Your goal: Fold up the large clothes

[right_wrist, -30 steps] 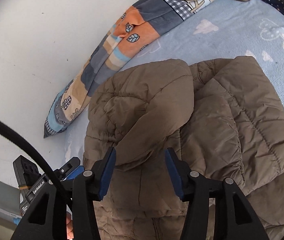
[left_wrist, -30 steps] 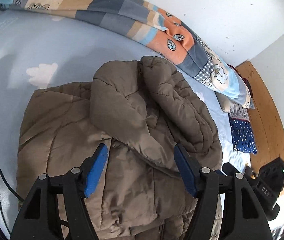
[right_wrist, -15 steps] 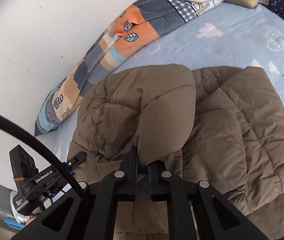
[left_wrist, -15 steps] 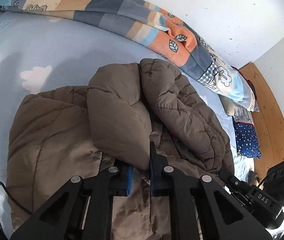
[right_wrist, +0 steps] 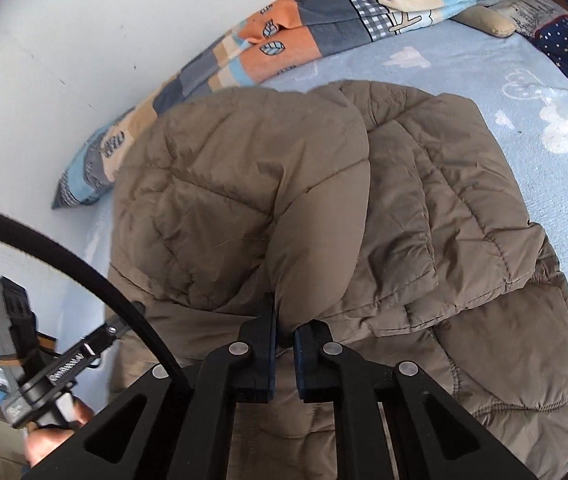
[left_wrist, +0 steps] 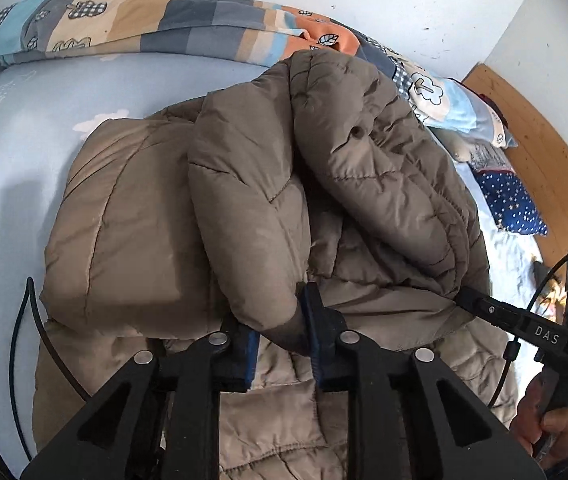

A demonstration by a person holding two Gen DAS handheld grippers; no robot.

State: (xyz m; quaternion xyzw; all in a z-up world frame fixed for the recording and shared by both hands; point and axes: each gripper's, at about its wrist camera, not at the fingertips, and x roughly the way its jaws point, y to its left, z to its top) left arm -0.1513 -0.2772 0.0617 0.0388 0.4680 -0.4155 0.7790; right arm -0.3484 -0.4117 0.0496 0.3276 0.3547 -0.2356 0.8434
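A: What is the setting?

B: A bed with a pale blue sheet (left_wrist: 23, 128) printed with white clouds, set against a white wall (right_wrist: 83, 40). A wooden headboard (left_wrist: 544, 152) curves along the right edge of the left wrist view.

A: And what lies on the bed?

B: A patchwork quilt (left_wrist: 163, 36) in blue, grey, tan and orange is bunched along the wall. In front of it a brown padded jacket (left_wrist: 131, 216) covers the middle of the sheet, partly folded, with one quilted sleeve lying across its body. A navy pillow with small stars (left_wrist: 512, 204) sits near the headboard.

A: What are the grippers doing?

B: The left gripper (left_wrist: 279, 332) has its blue pads pressed in on a fold of the jacket, the puffy cloth bulging between them. The right gripper (right_wrist: 284, 340) pinches another fold of the same jacket, its pads nearly together with cloth squeezed in the narrow gap.

A: Anything smaller?

B: A thin black cable (left_wrist: 23, 340) loops over the sheet at the jacket's left edge.
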